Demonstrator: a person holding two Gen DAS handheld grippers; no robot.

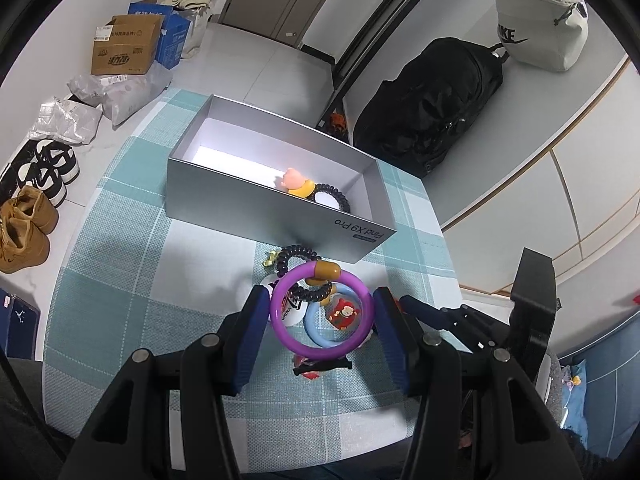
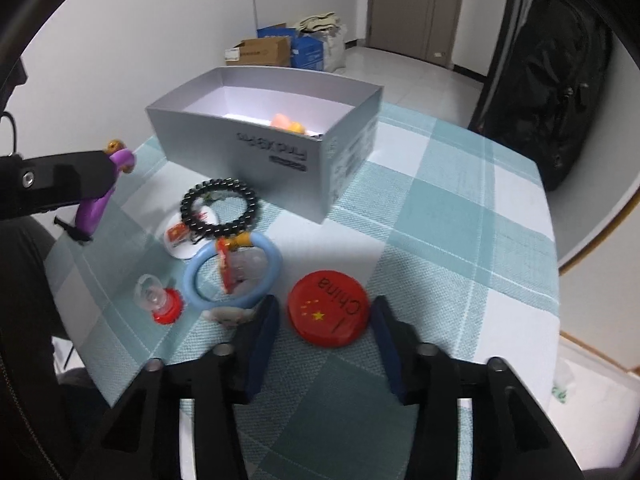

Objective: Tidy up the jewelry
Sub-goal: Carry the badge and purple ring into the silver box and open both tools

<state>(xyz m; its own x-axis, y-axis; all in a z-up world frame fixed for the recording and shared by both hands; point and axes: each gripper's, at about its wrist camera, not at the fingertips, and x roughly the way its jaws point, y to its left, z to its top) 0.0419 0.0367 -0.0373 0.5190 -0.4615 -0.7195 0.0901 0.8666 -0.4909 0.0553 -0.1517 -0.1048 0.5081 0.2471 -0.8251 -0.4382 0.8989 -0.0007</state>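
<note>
Glossy purple plastic bangle [image 1: 320,312] with an amber barrel bead, held clear of the tablecloth, clamped across its width between the left gripper [image 1: 320,314] pads; the right wrist view confirms it, the ring pinched in the black fingers above the table. Judged light, rigid and slick: a hard round tube gives the pads little purchase, so the hold across the widest part looks right, and it could swivel if tilted. Beneath it, still on the teal-and-white checked tablecloth [image 2: 460,216]: a pale blue plastic bangle [image 2: 232,276] with a red charm lying across it, a black beaded bracelet [image 2: 219,207] over a white round badge, a small clear-and-red trinket [image 2: 160,300]. Right gripper [image 2: 326,320] stands released, jaws apart either side of a flat red round badge [image 2: 328,308] marked with yellow stars and "China", pads not touching it; flat and low, best taken by its edge. Beyond, the open grey cardboard box [image 1: 224,196] already holds a pink-and-yellow figure hair tie [image 1: 296,182] on a black coil. Bags, shoes and cartons sit around the room.
</note>
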